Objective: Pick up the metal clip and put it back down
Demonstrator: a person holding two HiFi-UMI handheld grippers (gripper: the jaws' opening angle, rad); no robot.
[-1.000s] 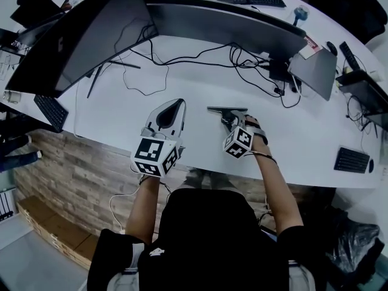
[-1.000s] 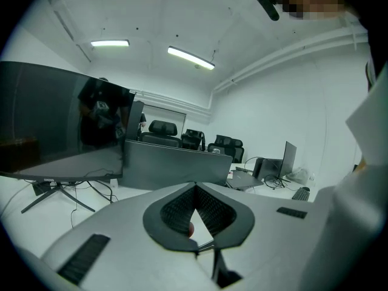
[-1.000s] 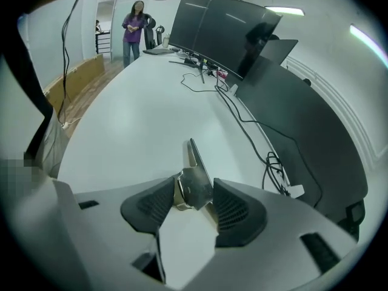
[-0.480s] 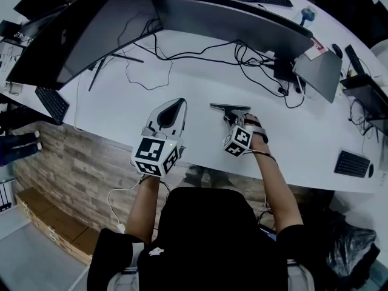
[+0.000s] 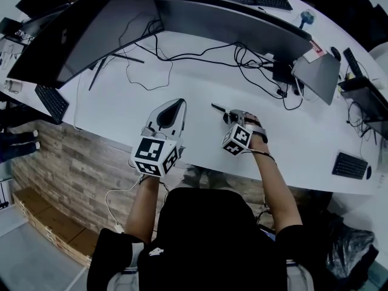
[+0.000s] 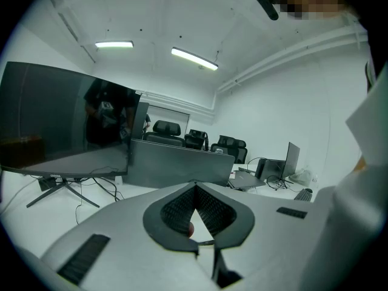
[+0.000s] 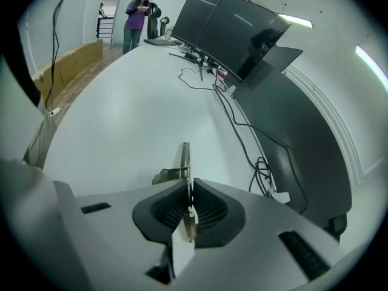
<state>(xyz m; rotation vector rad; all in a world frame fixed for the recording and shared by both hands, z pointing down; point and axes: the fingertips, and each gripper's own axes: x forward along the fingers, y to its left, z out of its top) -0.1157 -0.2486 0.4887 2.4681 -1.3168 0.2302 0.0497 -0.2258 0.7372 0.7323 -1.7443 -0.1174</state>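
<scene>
Left tool (image 5: 180,103): jaws together, nothing between them, held at the near side of the white table (image 5: 109,111). Its cube (image 5: 154,155) carries black square markers, no lettering. Right tool (image 7: 188,185): jaws closing, pads pinching the metal clip (image 7: 185,156) edge-on, far end poking out over the table. Clip possibly just off the surface; hard to tell. Red-and-white label (image 5: 311,47) far right, too small to read.

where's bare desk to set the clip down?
Bare white desk between the left gripper and the right gripper, whose jaws are closing on the thin metal clip; also right, toward the black keyboard. Crowded: black cables under the dark monitors.
</scene>
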